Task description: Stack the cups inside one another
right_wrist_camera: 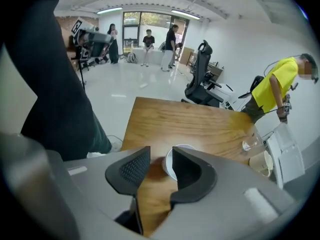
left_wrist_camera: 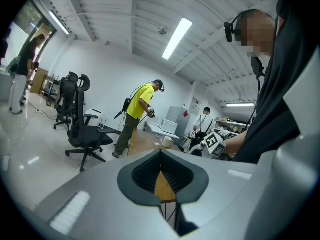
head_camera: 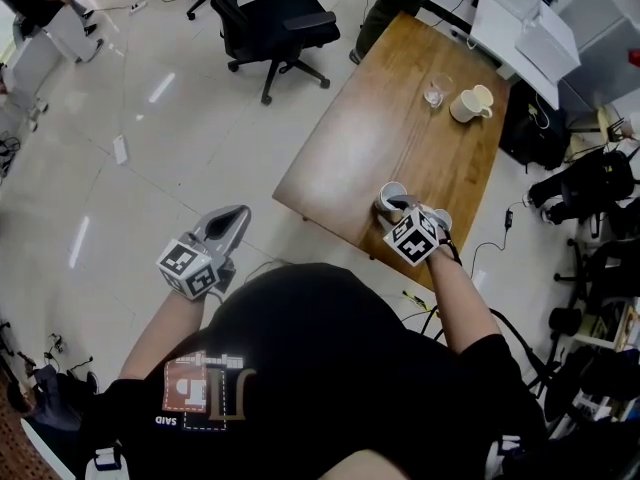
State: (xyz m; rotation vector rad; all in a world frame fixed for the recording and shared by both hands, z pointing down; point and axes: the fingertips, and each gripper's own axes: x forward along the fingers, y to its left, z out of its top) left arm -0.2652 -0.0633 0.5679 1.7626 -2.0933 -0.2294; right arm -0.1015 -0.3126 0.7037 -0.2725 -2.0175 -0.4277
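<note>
A white cup (head_camera: 390,194) stands near the front edge of the wooden table (head_camera: 340,148). My right gripper (head_camera: 397,211) points steeply down right at it, jaws open. In the right gripper view the cup's rim (right_wrist_camera: 169,162) shows in the gap of the right gripper (right_wrist_camera: 161,156), and the right finger (right_wrist_camera: 192,171) covers most of the cup. Whether a finger touches it I cannot tell. A second white cup (head_camera: 443,218) peeks out right of the marker cube. My left gripper (head_camera: 234,218) hangs off the table to the left, shut and empty.
A clear glass (head_camera: 436,90) and a cream mug (head_camera: 472,104) stand at the table's far end. A black office chair (head_camera: 270,23) is beyond the table's left side. A person in a yellow top (right_wrist_camera: 280,86) stands at the far end. Black gear (head_camera: 585,188) lies right of the table.
</note>
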